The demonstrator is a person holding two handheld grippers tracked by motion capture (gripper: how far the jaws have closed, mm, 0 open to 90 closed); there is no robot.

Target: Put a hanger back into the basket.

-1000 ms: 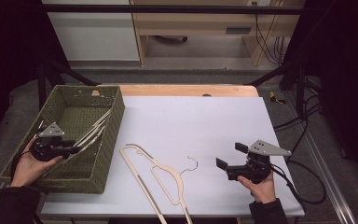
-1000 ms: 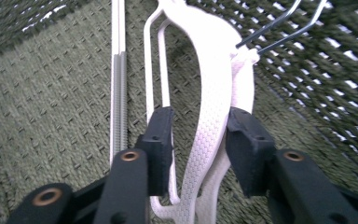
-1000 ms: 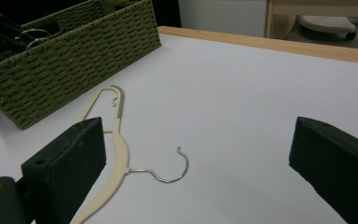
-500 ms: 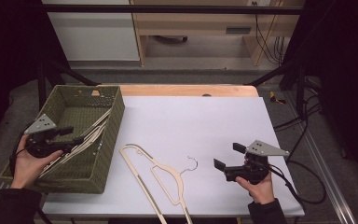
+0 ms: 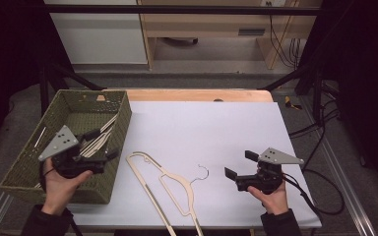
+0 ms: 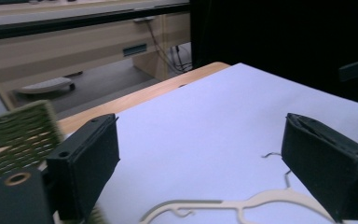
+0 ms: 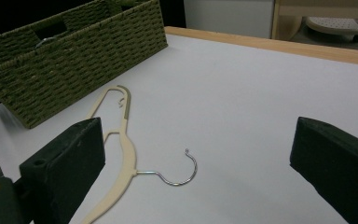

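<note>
1. Cream hanger (image 5: 165,184): on white table (image 5: 216,128), six o'clock; light, stiff, thin, likely slippery. Grasp shoulder bar.
2. Left gripper (image 5: 103,145): over woven basket (image 5: 34,162), released.
3. Right gripper (image 5: 236,167): four o'clock, released.

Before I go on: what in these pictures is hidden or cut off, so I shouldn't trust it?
- Hanger: its lower end runs off the bottom edge in the high view; in the right gripper view a jaw covers part of it.
- Hangers in the basket: the left gripper and hand cover part of them in the high view, so I cannot count them.
- Basket in the left gripper view: blurred, cut by the left edge.
- Right gripper: open.
</note>
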